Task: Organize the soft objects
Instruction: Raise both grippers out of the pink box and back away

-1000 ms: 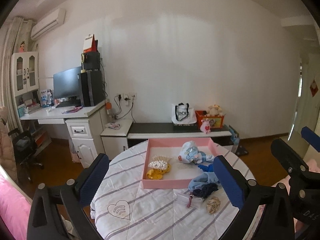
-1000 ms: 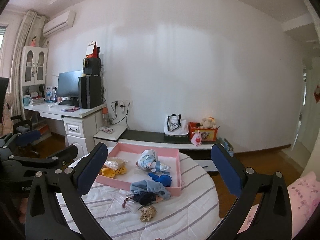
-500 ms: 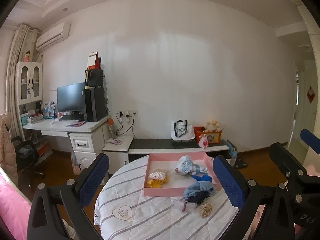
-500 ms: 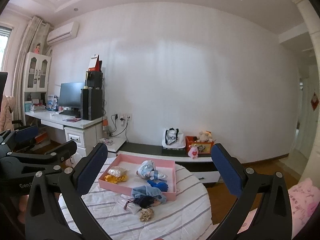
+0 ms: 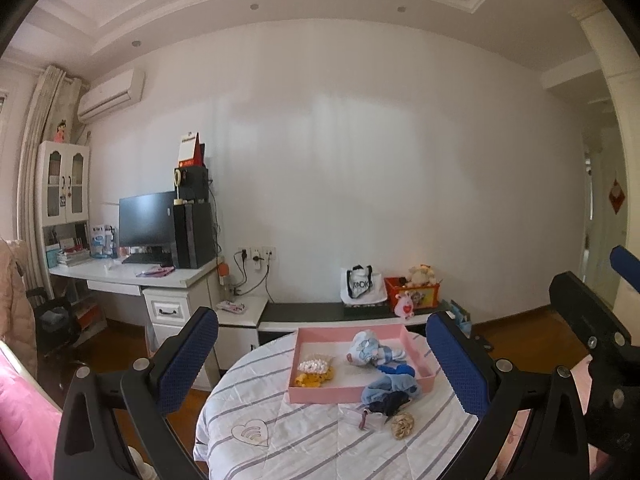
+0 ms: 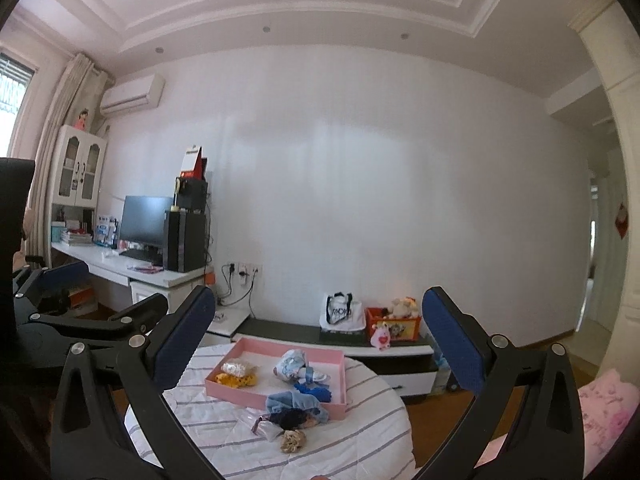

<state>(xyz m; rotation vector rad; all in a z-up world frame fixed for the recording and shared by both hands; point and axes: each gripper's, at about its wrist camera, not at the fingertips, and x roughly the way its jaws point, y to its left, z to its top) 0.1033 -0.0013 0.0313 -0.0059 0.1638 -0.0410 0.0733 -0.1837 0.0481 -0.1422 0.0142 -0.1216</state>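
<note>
Left tongs (image 5: 322, 354): spread wide, holding nothing, raised well above and short of the tabletop (image 5: 280, 432).
Pink tray (image 5: 356, 393): sits on the far half of the round striped tabletop. Going left to right inside it: a yellow item with a white frilly piece (image 5: 314, 372) on top, a pale blue-and-white bundle (image 5: 366, 350), a bright blue item (image 5: 396, 371) at the right wall.
Light blue cloth (image 5: 390, 385): draped over the tray's near right corner, part in, part out.
Dark cloth (image 5: 388, 403): on the tabletop, touching the light blue cloth, outside the tray.
Clear packet (image 5: 364, 420): on the tabletop, just beside the dark cloth.
Beige scrunchie (image 5: 402, 426): on the tabletop, nearest the edge, apart from the tray.
Right tongs (image 6: 316, 346): spread wide, empty, likewise held high and back.
Progress: judged roughly half done. Three or four items lie in the tray; the draped cloth, dark cloth, packet and scrunchie remain outside.
Change from earlier frames: both cameras now sit farther from the tabletop and tilted upward, with more ceiling visible and the tray smaller in view. No item has shifted; both tongs stay equally wide.
</note>
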